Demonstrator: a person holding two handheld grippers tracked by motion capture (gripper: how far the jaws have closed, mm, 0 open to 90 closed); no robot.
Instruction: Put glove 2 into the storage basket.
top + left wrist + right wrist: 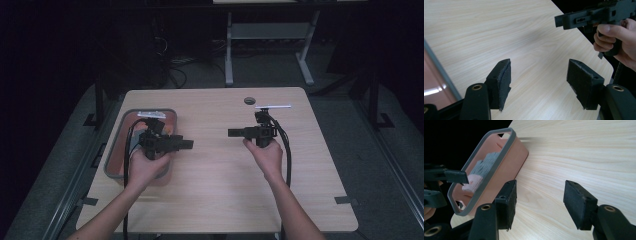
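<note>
**Operator:** Status of the work?

**Supervisor:** Start with the light wood-grain table (pixel 215 190). Its centre carries nothing. The salmon-pink rectangular plastic bin with a grey rim (pixel 116 150) sits at the table's left edge. Inside it you have folded cloth items, one grey knit (pixel 486 162) and one pink (pixel 474 183). I judge the loading step largely done; what is left, if anything, cannot be read from the bare top.

**Operator:** Orientation of the bin?

**Supervisor:** Its long axis runs parallel to the table's left edge, from near side to far side. It stands upright, opening upward.

**Operator:** And my grippers?

**Supervisor:** Your left gripper (pixel 539 82) hangs over the bin's right rim, pointing toward the table's centre, jaws apart with nothing between them. Your right gripper (pixel 539 202) is over the table's right half, pointing back toward the bin, jaws likewise apart and holding nothing. The two face each other, well apart.
</note>
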